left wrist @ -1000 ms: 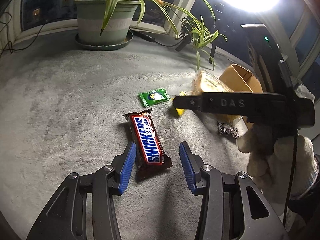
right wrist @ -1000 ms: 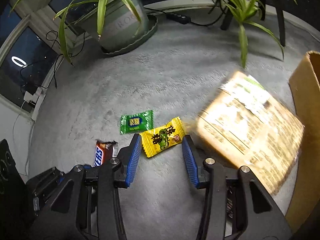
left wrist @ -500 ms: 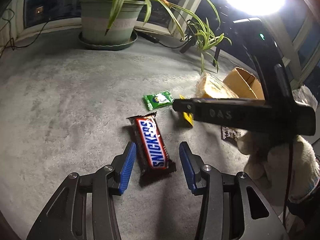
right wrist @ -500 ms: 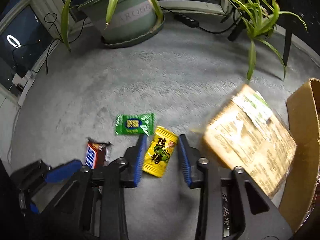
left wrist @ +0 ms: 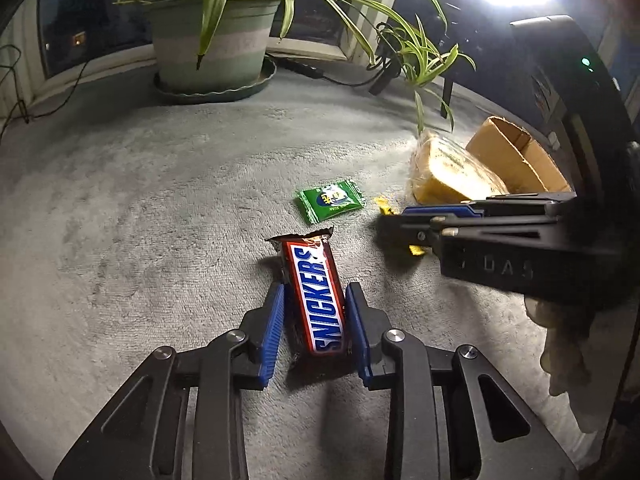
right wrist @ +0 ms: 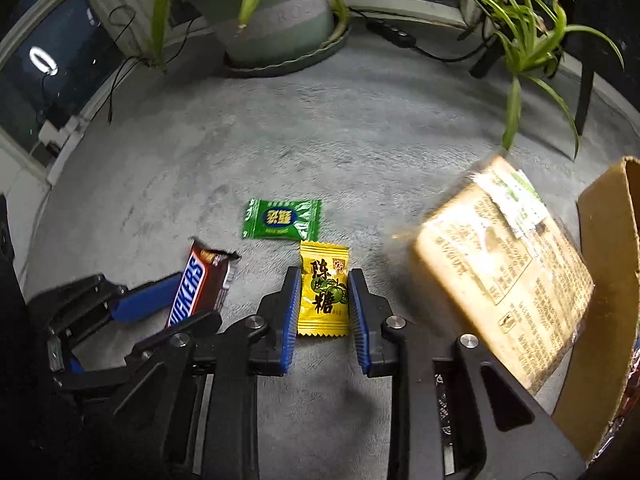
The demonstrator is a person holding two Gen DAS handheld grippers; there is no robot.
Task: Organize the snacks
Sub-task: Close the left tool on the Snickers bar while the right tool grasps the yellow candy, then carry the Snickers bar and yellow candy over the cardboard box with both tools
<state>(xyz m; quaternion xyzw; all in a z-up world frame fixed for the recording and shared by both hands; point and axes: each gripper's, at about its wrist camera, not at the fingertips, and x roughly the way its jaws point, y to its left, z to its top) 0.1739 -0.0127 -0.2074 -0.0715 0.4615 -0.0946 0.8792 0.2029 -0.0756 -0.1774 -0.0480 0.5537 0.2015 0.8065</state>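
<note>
A Snickers bar [left wrist: 316, 300] lies on the grey carpet, and my left gripper [left wrist: 315, 298] is shut on it, blue pads against both long sides. The bar also shows in the right wrist view [right wrist: 198, 286]. My right gripper [right wrist: 324, 292] is shut on a yellow candy packet [right wrist: 324, 294], pads touching both its edges. In the left wrist view the right gripper [left wrist: 404, 226] hides most of that yellow packet [left wrist: 385, 210]. A green candy packet [left wrist: 330, 201] lies loose just beyond both; it also shows in the right wrist view [right wrist: 282, 219].
A clear-wrapped yellowish biscuit pack [right wrist: 504, 264] leans against an open cardboard box [right wrist: 608, 280] on the right. A large potted plant [left wrist: 212, 48] and a smaller spider plant [left wrist: 420, 52] stand at the back, with cables along the window sill.
Both grippers moved forward and closed: the left onto the Snickers bar, the right onto the yellow candy packet, which turned lengthwise between the pads.
</note>
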